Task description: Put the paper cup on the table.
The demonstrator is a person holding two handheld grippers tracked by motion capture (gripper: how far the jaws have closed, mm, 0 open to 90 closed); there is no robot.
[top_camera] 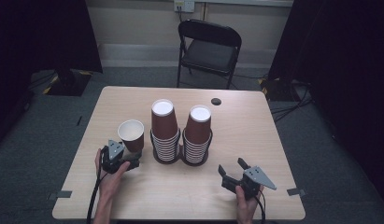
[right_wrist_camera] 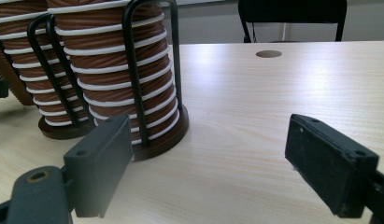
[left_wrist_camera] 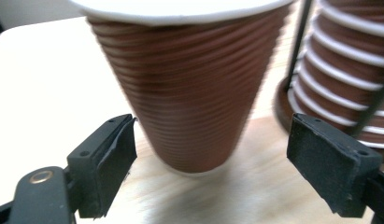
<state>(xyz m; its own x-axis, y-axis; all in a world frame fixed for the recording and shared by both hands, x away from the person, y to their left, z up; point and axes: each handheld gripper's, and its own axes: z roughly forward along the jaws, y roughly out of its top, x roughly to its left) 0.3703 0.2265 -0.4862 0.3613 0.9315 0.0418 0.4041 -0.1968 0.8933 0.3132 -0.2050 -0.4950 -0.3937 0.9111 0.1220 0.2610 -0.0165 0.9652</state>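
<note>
A single brown ribbed paper cup [top_camera: 131,135] with a white inside stands mouth up on the table's left side. My left gripper [top_camera: 132,158] sits just in front of it, open. In the left gripper view the cup [left_wrist_camera: 189,93] rises between the jaws with a gap on each side, and neither of the pads [left_wrist_camera: 116,158] touches it. Two stacks of upside-down brown cups [top_camera: 163,126] [top_camera: 197,130] stand in black wire holders mid-table. My right gripper [top_camera: 231,166] rests open and empty at the front right, facing the nearer stack [right_wrist_camera: 119,70].
The wooden table [top_camera: 255,140] has a round cable hole [top_camera: 216,101] near its far edge. A black folding chair [top_camera: 209,46] stands beyond the table. In the left gripper view a cup stack [left_wrist_camera: 348,70] stands close on the right of the single cup.
</note>
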